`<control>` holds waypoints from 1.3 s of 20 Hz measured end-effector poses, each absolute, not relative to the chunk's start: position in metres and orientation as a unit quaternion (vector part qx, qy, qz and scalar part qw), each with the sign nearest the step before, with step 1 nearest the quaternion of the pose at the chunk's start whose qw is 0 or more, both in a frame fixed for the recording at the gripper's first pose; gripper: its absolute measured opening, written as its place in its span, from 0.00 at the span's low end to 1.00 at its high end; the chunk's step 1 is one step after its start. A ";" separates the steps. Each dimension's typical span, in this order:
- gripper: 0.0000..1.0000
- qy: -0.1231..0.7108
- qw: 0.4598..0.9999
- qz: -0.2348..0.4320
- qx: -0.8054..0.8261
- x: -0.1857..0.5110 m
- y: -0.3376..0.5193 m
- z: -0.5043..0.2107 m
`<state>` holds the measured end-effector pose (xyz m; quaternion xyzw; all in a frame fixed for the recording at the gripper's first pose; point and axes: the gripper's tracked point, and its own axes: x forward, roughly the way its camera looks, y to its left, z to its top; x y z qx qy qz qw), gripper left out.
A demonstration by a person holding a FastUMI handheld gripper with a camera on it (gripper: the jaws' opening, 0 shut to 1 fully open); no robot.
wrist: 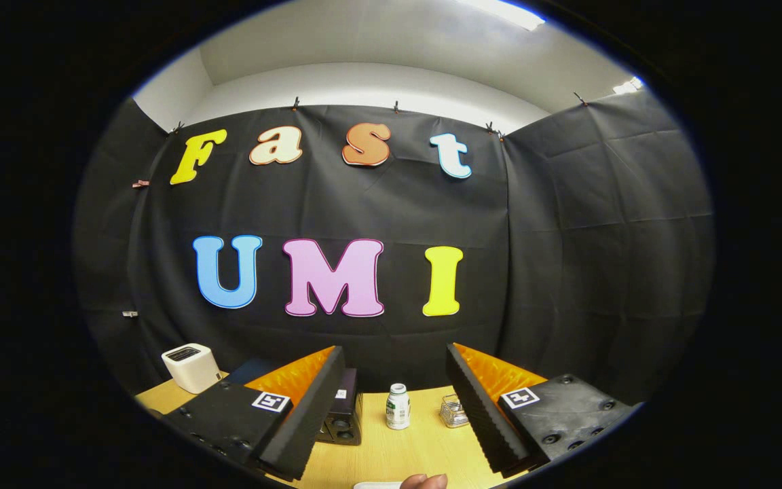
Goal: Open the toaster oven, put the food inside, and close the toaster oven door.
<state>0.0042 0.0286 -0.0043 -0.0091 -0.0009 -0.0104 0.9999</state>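
My gripper (394,360) is open and held above a wooden table (425,448), with nothing between its fingers. A small black toaster oven (345,411) stands on the table just beyond the left finger (296,421), which hides part of it; I cannot tell how its door stands. Close under me, between the fingers, a rounded brownish piece (423,481) shows beside the edge of a white plate (377,485); I cannot tell if it is the food.
A white bottle (398,406) stands upright on the table between the fingers, to the right of the oven. A small wire basket (454,411) sits by the right finger. A white box (191,367) rests at the table's far left corner.
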 end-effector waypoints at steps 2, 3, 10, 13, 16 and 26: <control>0.97 0.005 1.000 -0.003 -0.001 0.005 0.044 -0.009; 0.97 0.008 1.000 0.004 0.003 0.006 0.055 -0.012; 0.97 0.063 0.997 0.054 0.008 0.030 0.163 -0.076; 0.98 0.119 0.990 0.064 0.027 0.042 0.206 -0.131; 0.98 0.170 0.983 0.073 0.019 0.055 0.240 -0.186; 0.98 0.266 0.962 0.041 0.040 0.109 0.283 -0.289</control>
